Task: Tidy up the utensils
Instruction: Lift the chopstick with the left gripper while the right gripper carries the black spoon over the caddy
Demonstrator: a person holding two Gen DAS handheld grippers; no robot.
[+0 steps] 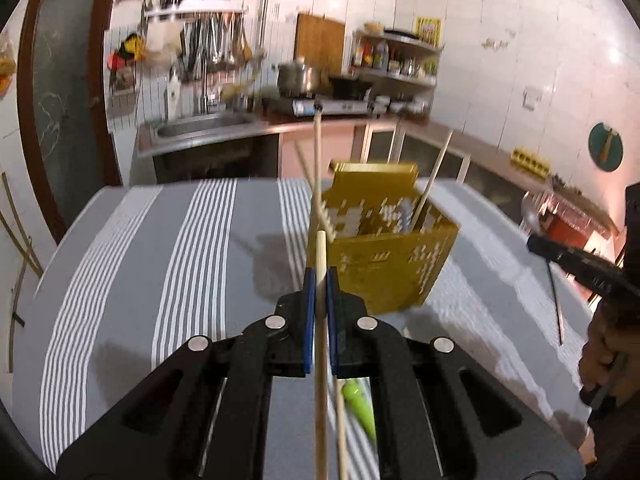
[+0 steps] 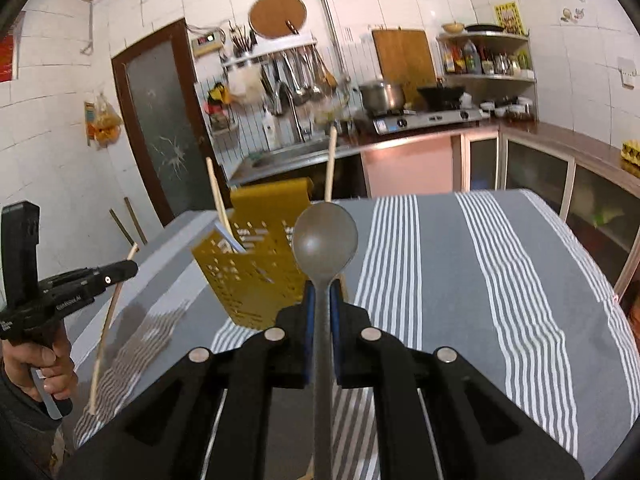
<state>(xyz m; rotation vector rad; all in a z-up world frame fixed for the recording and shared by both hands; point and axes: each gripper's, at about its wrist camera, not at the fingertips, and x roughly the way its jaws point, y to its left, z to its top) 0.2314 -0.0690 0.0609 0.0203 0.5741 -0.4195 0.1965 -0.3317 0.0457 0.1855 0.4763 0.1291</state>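
Black tongs (image 1: 320, 276), blue pads (image 1: 309, 312), round silver screws.

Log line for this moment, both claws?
left claw: shut on chopstick | right claw: shut on spoon | holder: on table, chopsticks inside

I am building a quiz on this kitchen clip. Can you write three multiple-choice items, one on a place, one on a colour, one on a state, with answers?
1. Where does the utensil holder stand?
A. on the striped tablecloth
B. in the sink
C. on the stove

2. What colour is the holder?
A. red
B. yellow
C. white

3. What is the right gripper doing?
A. standing open over nothing
B. clamping a grey spoon
C. clamping a green knife

Answers:
1 A, both views show the holder on the cloth.
2 B, its perforated walls are yellow.
3 B, the spoon's handle sits between the closed blue pads, bowl pointing forward.
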